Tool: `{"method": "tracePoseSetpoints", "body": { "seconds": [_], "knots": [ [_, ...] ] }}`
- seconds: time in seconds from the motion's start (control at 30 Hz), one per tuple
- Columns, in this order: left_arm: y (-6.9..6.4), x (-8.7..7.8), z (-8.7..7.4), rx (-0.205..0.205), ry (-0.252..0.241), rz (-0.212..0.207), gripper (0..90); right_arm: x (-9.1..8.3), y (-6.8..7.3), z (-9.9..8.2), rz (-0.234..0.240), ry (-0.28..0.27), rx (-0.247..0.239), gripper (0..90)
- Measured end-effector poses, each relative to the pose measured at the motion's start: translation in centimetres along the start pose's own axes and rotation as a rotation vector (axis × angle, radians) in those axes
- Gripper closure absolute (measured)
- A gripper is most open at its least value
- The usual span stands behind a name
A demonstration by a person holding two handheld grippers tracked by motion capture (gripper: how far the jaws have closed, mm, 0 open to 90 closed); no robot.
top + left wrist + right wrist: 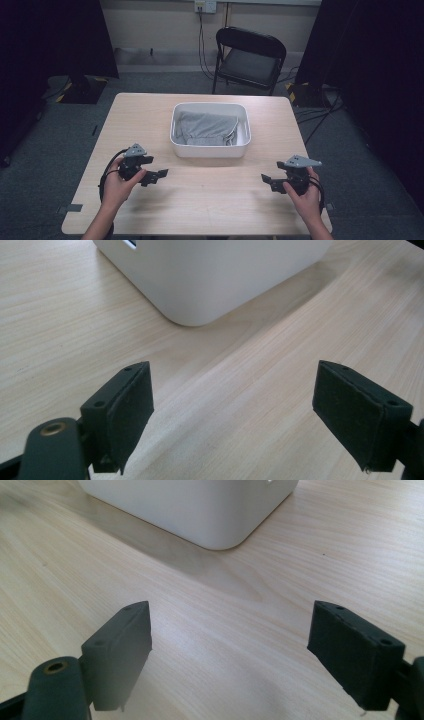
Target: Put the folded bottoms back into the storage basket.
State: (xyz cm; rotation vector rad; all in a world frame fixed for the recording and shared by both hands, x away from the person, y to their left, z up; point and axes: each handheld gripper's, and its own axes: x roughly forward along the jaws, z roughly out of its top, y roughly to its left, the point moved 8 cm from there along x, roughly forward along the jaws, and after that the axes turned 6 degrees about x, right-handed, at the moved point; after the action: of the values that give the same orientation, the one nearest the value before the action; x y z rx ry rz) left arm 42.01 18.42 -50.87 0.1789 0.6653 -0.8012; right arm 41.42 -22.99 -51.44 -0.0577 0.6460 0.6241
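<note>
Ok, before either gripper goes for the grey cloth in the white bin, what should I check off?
1. Left gripper open, nothing between the jaws: ok.
2. Right gripper open and empty: ok.
3. Grey cloth lies inside the white bin: ok.
4. Bin stands flat on the table, near its middle: ok.
5. Bare table between both grippers and the bin: ok.
6. Whether the cloth is folded or bunched: cannot tell.

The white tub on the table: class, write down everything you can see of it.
The white tub is a rectangular bin with rounded corners and smooth, plastic-looking walls. It stands upright, open at the top, on the middle of the wooden table, toward its far side. A crumpled grey cloth lies inside and covers most of the bottom. Nothing else touches the tub; both gripper views show a rounded corner of it with bare table in front.
</note>
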Motion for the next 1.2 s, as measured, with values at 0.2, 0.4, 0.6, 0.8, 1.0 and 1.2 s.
{"method": "tracePoseSetpoints", "body": {
  "seconds": [0.2,0.4,0.6,0.8,1.0,1.2],
  "knots": [
    [0.0,-0.2,-0.5,0.001,0.003,0.0,16.4,-0.2,0.0,-0.1,0.0,-0.002,-0.003,17.4],
    [0.2,-0.6,-1.3,0.0,0.009,0.002,16.4,-0.3,-0.1,-0.5,-0.001,0.006,-0.01,17.4],
    [0.4,-0.8,-1.9,-0.004,0.014,0.007,16.4,-0.6,-0.3,-0.9,-0.005,0.01,-0.007,17.4],
    [0.4,-1.1,-2.4,0.01,0.022,0.004,16.4,-0.7,-0.3,-1.2,-0.007,0.011,-0.005,17.4],
    [0.4,-1.5,-2.8,0.005,0.021,-0.001,16.4,-0.9,-0.2,-1.3,-0.006,0.012,-0.01,17.4],
    [0.7,-1.9,-3.4,0.007,0.025,0.007,16.4,-1.1,-0.3,-1.7,-0.005,0.012,-0.006,17.4]
  ]
}}
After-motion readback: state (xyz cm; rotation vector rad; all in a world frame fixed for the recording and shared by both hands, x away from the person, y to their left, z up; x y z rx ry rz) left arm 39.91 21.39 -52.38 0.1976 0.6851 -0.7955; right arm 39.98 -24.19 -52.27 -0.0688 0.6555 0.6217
